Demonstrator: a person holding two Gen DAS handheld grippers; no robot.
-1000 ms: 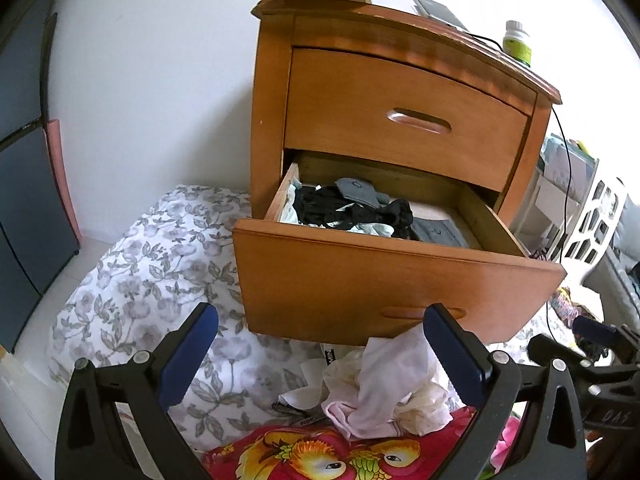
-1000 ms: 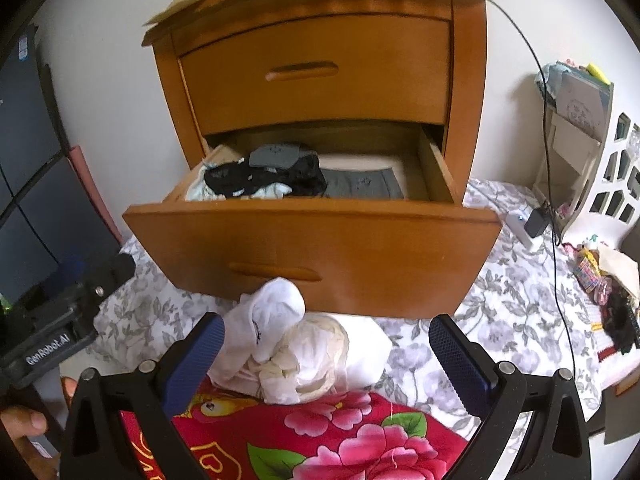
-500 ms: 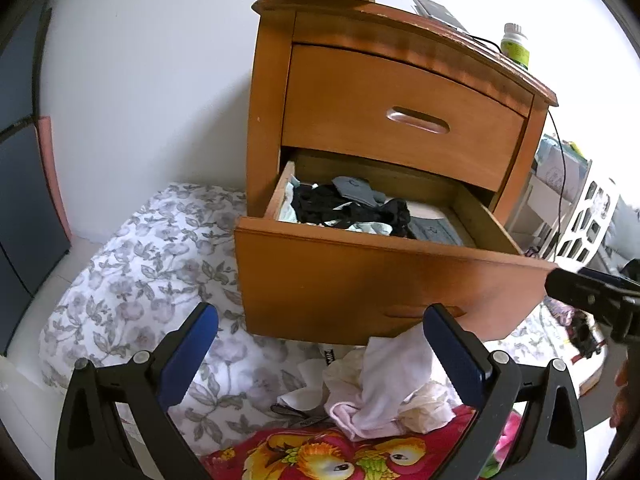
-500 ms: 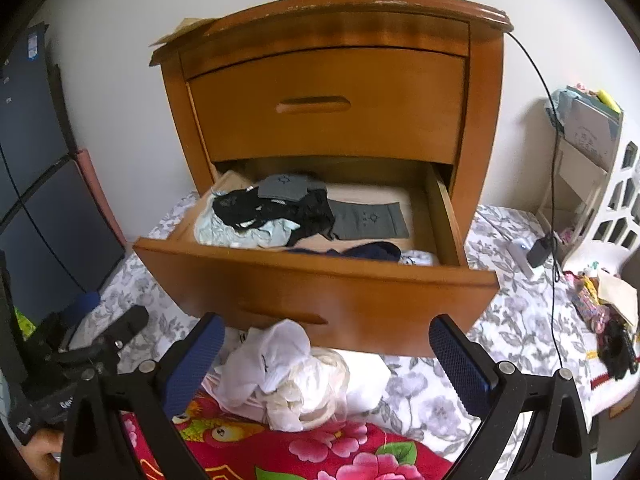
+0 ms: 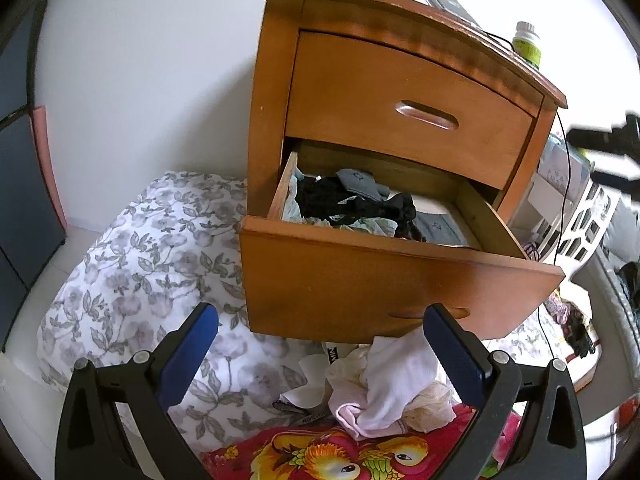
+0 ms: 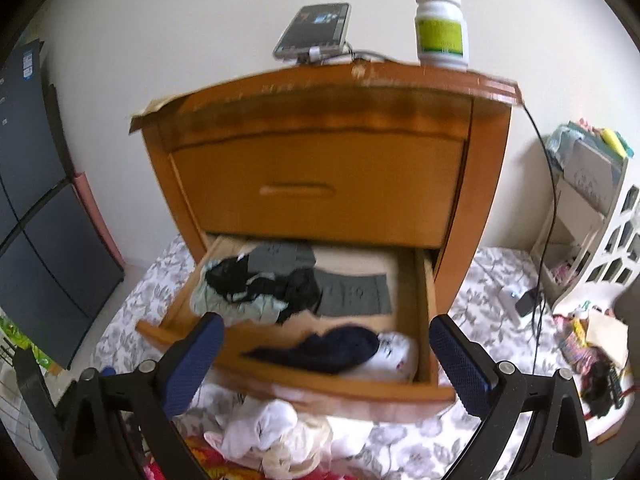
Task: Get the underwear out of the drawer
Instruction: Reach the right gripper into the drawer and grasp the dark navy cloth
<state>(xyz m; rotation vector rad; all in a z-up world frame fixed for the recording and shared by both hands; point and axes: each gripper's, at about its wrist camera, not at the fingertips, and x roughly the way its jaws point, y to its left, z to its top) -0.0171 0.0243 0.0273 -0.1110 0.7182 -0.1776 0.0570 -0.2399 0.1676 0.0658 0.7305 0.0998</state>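
The lower drawer (image 5: 392,280) (image 6: 340,390) of a wooden nightstand (image 5: 400,92) stands pulled out. It holds black lacy underwear (image 6: 260,284) (image 5: 352,200), pale green cloth (image 6: 224,306), grey folded pieces (image 6: 356,294), a dark navy piece (image 6: 332,348) and a white piece (image 6: 390,356). My right gripper (image 6: 326,354) hovers open, high over the drawer's front edge, with nothing in it. My left gripper (image 5: 318,346) is open and low in front of the drawer. A heap of white and pink garments (image 5: 388,384) (image 6: 276,436) lies below the drawer front.
A phone (image 6: 314,34) on a cable and a white bottle (image 6: 440,26) stand on the nightstand top. Floral bedding (image 5: 140,272) and a red patterned cloth (image 5: 340,452) cover the floor. A white shelf unit (image 6: 592,232) stands to the right, dark panels (image 6: 36,216) to the left.
My right gripper has risen and moved in toward the drawer, so its inside and the nightstand top now show. The left gripper has shifted only slightly. Both stayed open.
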